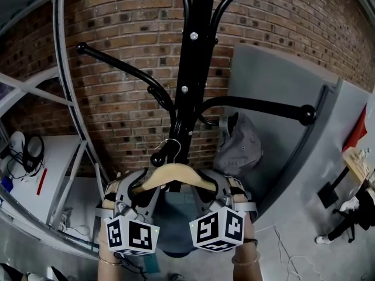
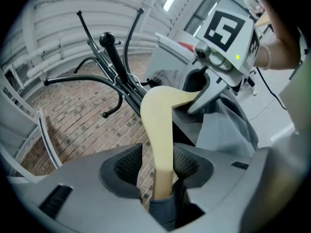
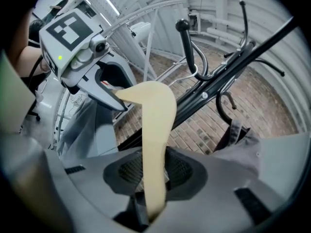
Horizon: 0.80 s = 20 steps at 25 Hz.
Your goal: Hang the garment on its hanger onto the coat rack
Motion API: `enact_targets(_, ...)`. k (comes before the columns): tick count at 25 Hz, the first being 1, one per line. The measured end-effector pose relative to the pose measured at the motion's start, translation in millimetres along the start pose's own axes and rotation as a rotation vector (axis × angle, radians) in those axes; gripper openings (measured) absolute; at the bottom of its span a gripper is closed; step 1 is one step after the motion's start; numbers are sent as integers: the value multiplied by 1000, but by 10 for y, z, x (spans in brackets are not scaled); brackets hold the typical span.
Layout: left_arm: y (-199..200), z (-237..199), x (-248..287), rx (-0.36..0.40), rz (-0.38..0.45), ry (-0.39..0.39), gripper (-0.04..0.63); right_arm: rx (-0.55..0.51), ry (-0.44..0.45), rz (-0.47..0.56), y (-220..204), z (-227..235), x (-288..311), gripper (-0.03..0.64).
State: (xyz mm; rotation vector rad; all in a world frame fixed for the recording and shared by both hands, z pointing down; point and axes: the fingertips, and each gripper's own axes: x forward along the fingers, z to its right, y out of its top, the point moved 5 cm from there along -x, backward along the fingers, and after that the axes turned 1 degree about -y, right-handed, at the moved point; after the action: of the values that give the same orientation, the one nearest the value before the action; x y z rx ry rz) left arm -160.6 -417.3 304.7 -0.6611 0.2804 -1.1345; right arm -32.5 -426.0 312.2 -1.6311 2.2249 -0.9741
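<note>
A pale wooden hanger (image 1: 176, 174) carries a dark grey garment (image 1: 176, 233) in front of the black coat rack (image 1: 190, 81). Its wire hook (image 1: 171, 146) sits at the ball end of a short lower rack arm (image 1: 158, 157); whether it rests on the arm I cannot tell. My left gripper (image 2: 158, 166) has the hanger's left arm (image 2: 158, 125) between its pads, open, with a gap on one side. My right gripper (image 3: 154, 171) is shut on the hanger's right arm (image 3: 155, 125). In the head view, the left gripper (image 1: 139, 189) and the right gripper (image 1: 215, 189) flank the hanger.
A grey cap (image 1: 237, 142) hangs from the rack at the right, under a long arm with a ball end (image 1: 306, 115). A brick wall (image 1: 117, 34) stands behind. A grey panel (image 1: 275, 98) leans at the right; a white metal frame (image 1: 64, 69) curves at the left.
</note>
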Motion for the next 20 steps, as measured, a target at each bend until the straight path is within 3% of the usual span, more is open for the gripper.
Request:
enact_targets(5, 82, -1, -90, 30, 36, -25, 173, 5, -1, 15, 17, 25, -60, 123)
enact_targets(10, 116, -60, -240, 52, 33, 17, 176, 5, -1, 32, 68, 38, -185, 160)
enact_targets(20, 149, -3, -548, 20, 27, 51, 175, 27, 8, 96, 173, -58, -480, 169)
